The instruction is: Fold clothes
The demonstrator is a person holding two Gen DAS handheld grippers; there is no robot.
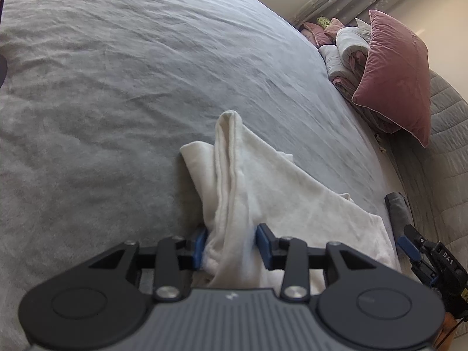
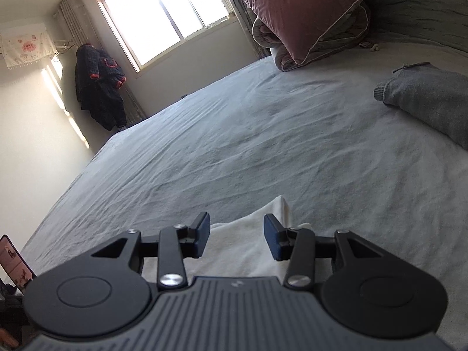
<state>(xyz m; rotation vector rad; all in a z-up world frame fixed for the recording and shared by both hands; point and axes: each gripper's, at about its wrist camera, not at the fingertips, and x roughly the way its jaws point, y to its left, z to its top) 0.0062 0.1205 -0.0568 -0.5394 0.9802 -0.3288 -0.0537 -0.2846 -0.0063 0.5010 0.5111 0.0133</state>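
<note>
Here, white garment bunched between left hand-held gripper pads, extending toward 12 o'clock; grip uncertain. Right hand-held gripper parted, empty, above the garment.

Each hand carries the same tool. The left claw has a ribbed slate-grey body with a small pale mark at its front edge, flanked by two round matte-black discs, each with a shallow circular recess. Black flat link arms run forward from the discs, pinned with bright silver round-headed screws, two large near the body and smaller ones further out. The fingers end in blue rectangular pads set in black holders. The right claw is built alike: grey ribbed housing, black discs, silver screws, dark blue pads. Seen from the left camera, its black side bears white letters "DAS" and a small yellow label.
</note>
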